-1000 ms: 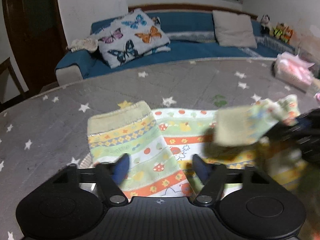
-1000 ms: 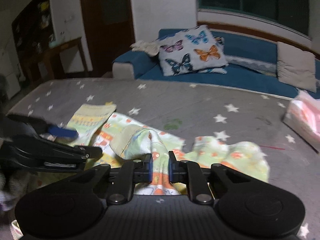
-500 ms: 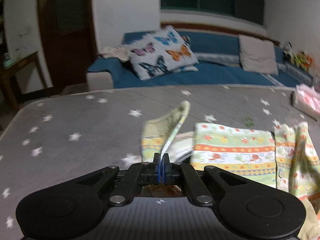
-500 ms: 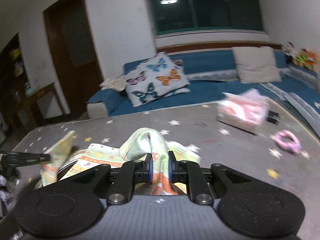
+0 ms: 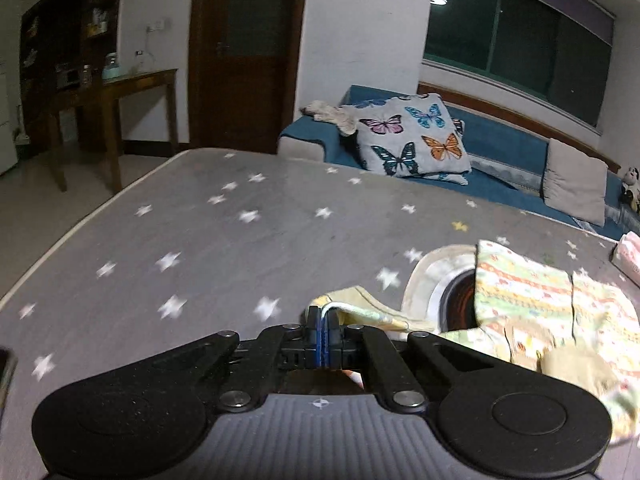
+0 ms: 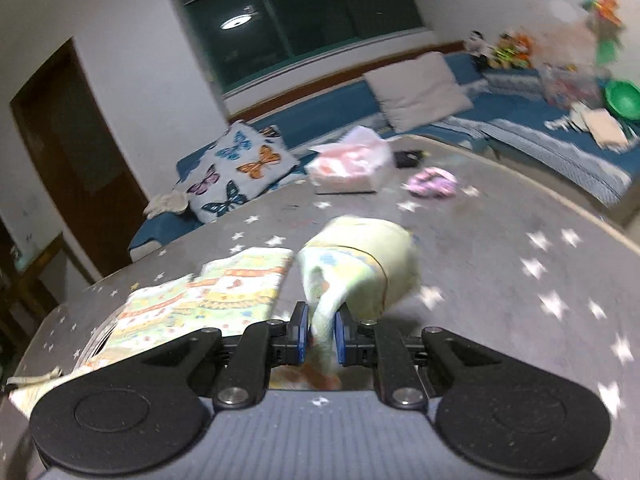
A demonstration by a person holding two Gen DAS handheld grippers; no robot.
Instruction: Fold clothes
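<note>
A small patterned garment (image 5: 524, 296) with orange and green stripes lies on the grey star-print table (image 5: 224, 248). In the left wrist view its waist opening gapes at the right, and my left gripper (image 5: 322, 330) is shut on a thin edge of the waistband. In the right wrist view the garment (image 6: 224, 292) spreads flat to the left, while a pale green end (image 6: 360, 264) bulges up just ahead of my right gripper (image 6: 320, 334), which is shut on that fabric.
A pink-and-white tissue pack (image 6: 348, 164), a small pink item (image 6: 434, 182) and a dark object (image 6: 408, 156) sit at the table's far side. A blue sofa (image 5: 500, 148) with a butterfly cushion (image 5: 412, 136) runs behind. A wooden side table (image 5: 112, 96) stands left.
Both grippers have swung outward, pulling the garment apart: the left view turned left, the right view turned right. A second ago the left gripper was open; it has shut on the waistband.
</note>
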